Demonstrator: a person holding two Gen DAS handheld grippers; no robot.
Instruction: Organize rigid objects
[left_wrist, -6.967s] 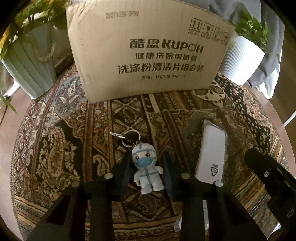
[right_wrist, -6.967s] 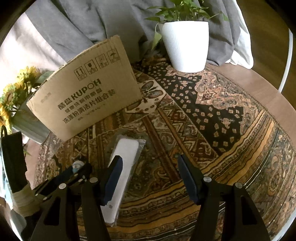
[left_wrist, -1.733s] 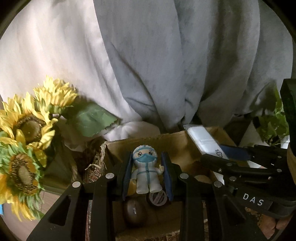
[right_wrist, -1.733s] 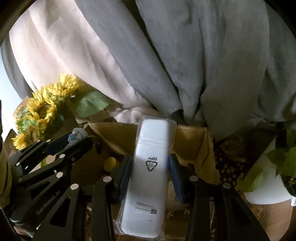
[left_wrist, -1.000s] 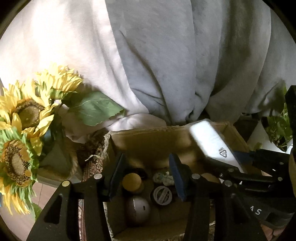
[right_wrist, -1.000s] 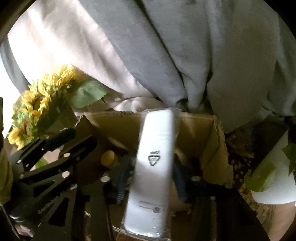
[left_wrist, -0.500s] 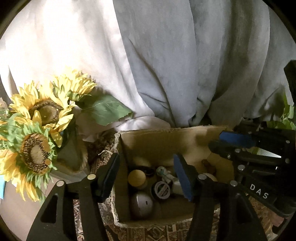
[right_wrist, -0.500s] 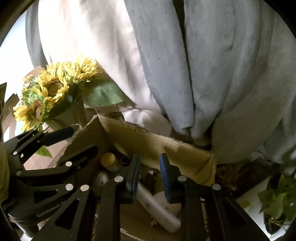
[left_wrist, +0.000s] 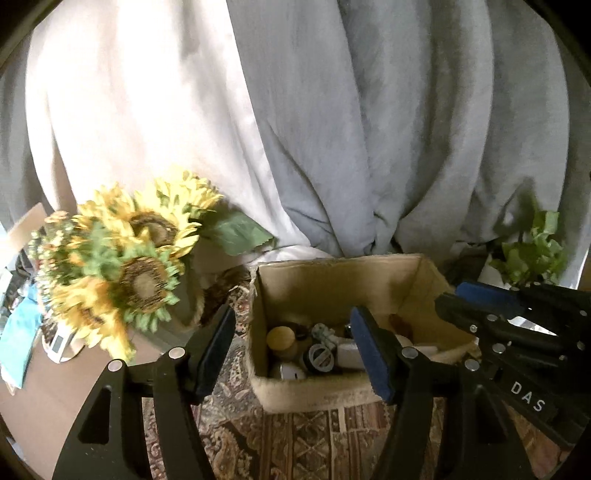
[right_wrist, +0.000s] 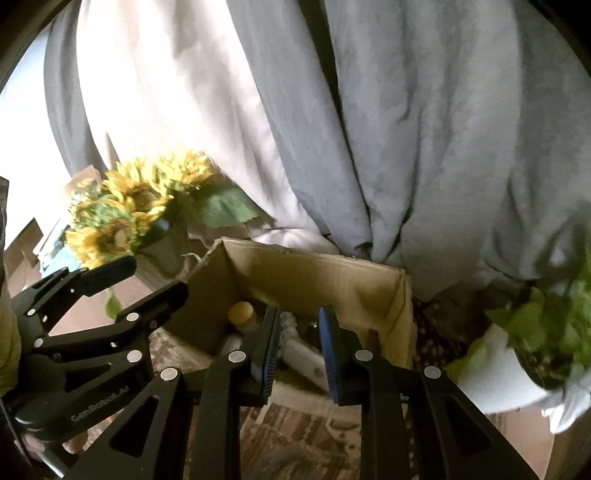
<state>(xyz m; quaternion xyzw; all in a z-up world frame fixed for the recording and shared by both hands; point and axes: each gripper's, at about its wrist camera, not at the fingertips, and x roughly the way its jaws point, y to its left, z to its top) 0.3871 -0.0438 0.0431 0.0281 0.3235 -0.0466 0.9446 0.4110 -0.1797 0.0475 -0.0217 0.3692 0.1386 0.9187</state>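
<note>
I see the cardboard box (left_wrist: 332, 387) just ahead of and below both hand-held grippers, its long side running left to right; the white packaged bar (right_wrist: 304, 356) lies slanted inside among jars. My left hand-held gripper (left_wrist: 295, 347) is spread wide and empty; the right hand-held gripper (right_wrist: 299, 356), nearer the bar, stands slightly parted, holding nothing

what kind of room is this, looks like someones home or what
Probably a home living space. Grey curtains hang behind a table covered with a patterned cloth, which carries a vase of sunflowers, a potted plant and a cardboard box of small household items.
</note>
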